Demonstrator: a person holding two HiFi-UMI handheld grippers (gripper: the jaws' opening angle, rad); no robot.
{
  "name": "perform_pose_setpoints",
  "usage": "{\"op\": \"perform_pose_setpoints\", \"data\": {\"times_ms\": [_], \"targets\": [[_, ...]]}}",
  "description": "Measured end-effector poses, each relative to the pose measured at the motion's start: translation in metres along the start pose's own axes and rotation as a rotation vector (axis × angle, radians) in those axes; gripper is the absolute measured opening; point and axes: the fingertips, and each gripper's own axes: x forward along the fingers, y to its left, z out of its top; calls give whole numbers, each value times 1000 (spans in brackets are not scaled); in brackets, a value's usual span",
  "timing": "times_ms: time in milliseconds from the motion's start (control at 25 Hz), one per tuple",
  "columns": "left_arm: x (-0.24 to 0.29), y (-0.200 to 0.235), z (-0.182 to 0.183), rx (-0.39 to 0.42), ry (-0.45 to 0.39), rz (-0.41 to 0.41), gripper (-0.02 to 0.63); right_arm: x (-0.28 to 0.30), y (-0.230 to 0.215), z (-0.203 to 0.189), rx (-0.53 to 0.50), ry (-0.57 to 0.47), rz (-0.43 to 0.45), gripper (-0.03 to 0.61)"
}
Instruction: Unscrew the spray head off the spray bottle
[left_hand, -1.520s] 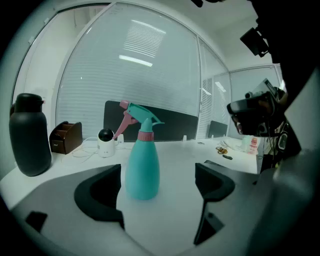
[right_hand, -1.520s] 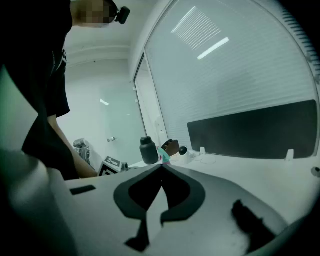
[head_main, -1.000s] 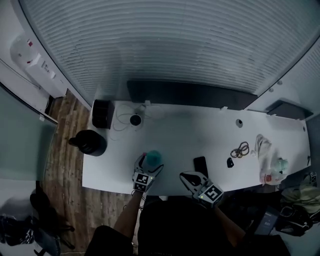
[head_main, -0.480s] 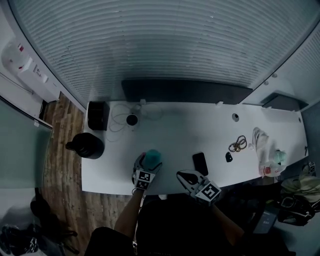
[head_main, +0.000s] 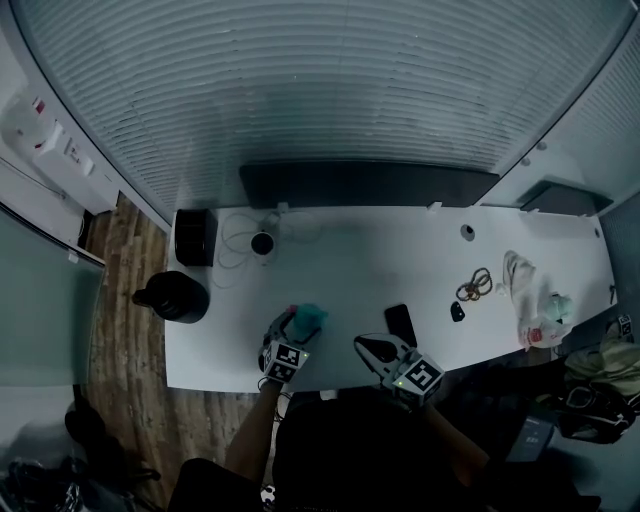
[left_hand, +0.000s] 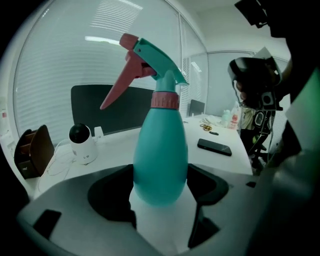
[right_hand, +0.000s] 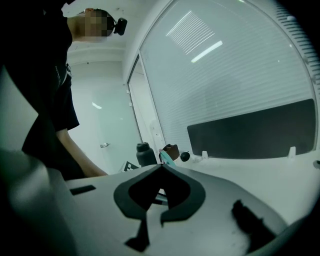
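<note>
A teal spray bottle (left_hand: 160, 160) with a pink trigger and teal spray head (left_hand: 145, 57) stands upright near the white table's (head_main: 340, 265) front edge. My left gripper (left_hand: 160, 187) has just been closing its jaws, which now press on both sides of the bottle's lower body. In the head view the bottle (head_main: 308, 316) shows just beyond the left gripper (head_main: 298, 328). My right gripper (head_main: 366, 346) hovers to the right of it, over the front edge, shut and empty. In the right gripper view the jaws (right_hand: 161, 169) meet, and a bit of the teal spray head (right_hand: 168, 156) shows beyond them.
A black phone (head_main: 400, 324) lies just right of the bottle. A white round camera (left_hand: 82, 142) with cables stands at the back left, a black box (head_main: 190, 236) beside it. A dark flask (head_main: 175, 296) is at the left edge. Rings (head_main: 475, 285) and a bag (head_main: 535, 310) lie far right.
The left gripper's jaws have closed in on the spray bottle, and that gripper has rolled slightly. The right gripper has stayed in place.
</note>
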Motion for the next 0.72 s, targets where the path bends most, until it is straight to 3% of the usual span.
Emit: {"op": "perform_pose_setpoints", "data": {"times_ms": [120,280,480,720], "targets": [[-17,-7,17,33,45,-77,341,7,0,21,2,3,15,-8],[-48,-6,15,131,159,-111,341,18,10,29,-128,87,61,-8],[-61,-2,3,269,246,-85,341,31,17,24,-317,270,130,76],[-86,5,-2,437,351,-10,339,65,34,11,-399,394,217,149]]}}
